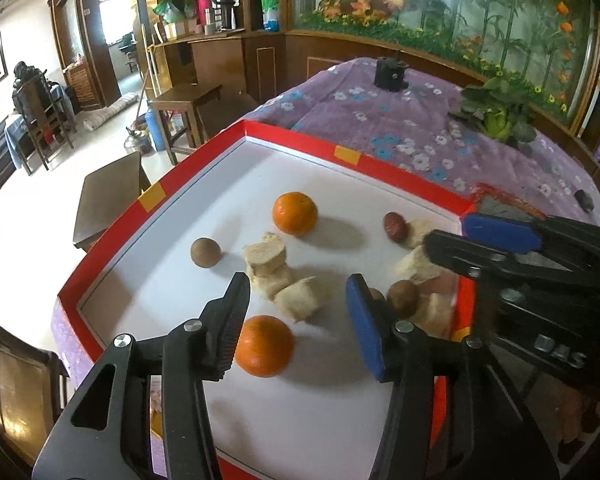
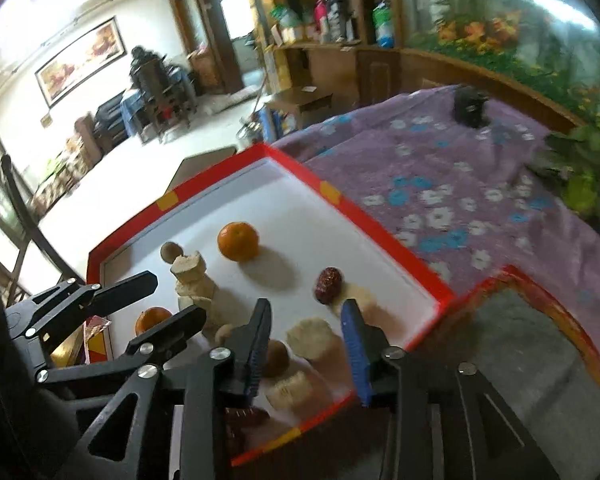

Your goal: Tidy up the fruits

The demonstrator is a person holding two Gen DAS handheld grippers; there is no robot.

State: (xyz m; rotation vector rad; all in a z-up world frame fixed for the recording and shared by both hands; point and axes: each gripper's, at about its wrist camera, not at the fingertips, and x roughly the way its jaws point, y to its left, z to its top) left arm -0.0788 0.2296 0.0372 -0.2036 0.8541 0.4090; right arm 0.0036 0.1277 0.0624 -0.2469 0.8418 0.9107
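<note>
A red-rimmed white tray (image 1: 300,148) holds two oranges, one far (image 1: 295,213) and one near (image 1: 265,346), brown round fruits (image 1: 206,253), a red date (image 1: 395,227) and several pale banana pieces (image 1: 266,258). My left gripper (image 1: 298,292) is open and empty above the banana pieces, with the near orange by its left finger. My right gripper (image 2: 306,314) is open and empty over a banana piece (image 2: 311,338) and a brown fruit (image 2: 276,358) at the tray's right side. The date (image 2: 329,284) and far orange (image 2: 238,241) lie beyond it. The right gripper also shows in the left wrist view (image 1: 452,232).
The tray (image 2: 380,236) sits on a purple flowered cloth (image 1: 400,120). A second red-edged tray (image 2: 540,344) lies to its right. A black object (image 1: 390,72) and a leafy plant (image 1: 496,114) stand on the far table. Chairs and a stool stand off the left edge.
</note>
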